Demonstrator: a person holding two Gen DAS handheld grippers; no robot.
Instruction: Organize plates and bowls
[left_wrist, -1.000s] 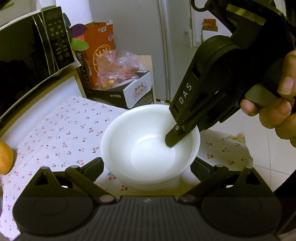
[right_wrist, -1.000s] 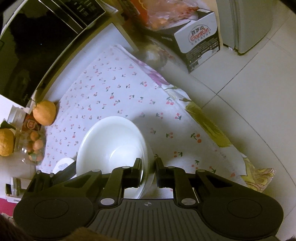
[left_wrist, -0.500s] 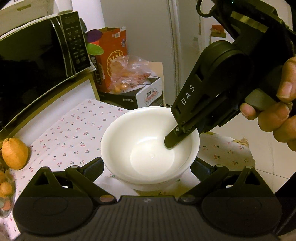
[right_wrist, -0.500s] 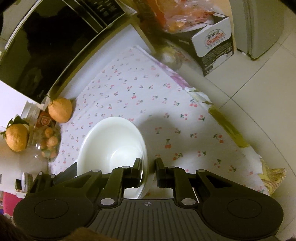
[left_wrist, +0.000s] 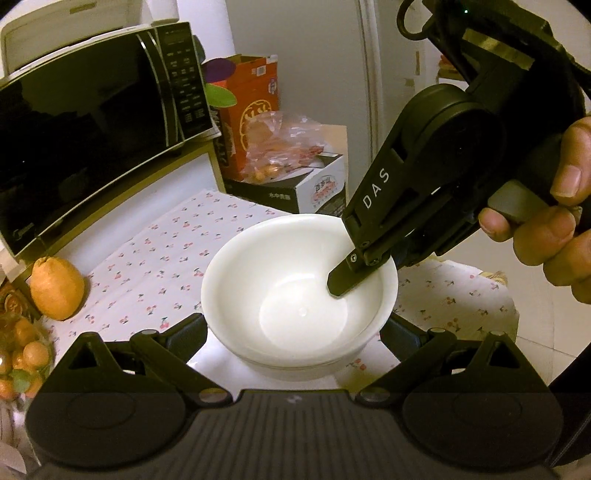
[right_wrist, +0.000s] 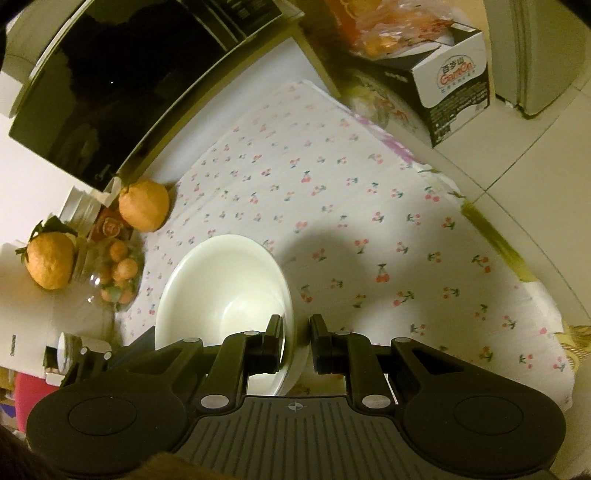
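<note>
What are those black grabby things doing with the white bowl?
A person is holding a gripper in each hand. The right gripper pinches the rim of the white bowl, one finger inside and one outside. The left gripper is spread wide around the bowl; whether it presses on the sides can't be seen. The bowl is above a cherry-print cloth, near a microwave and some oranges.

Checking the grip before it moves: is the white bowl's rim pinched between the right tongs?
Yes, the right tongs straddle the white bowl's rim, one finger inside.
</note>
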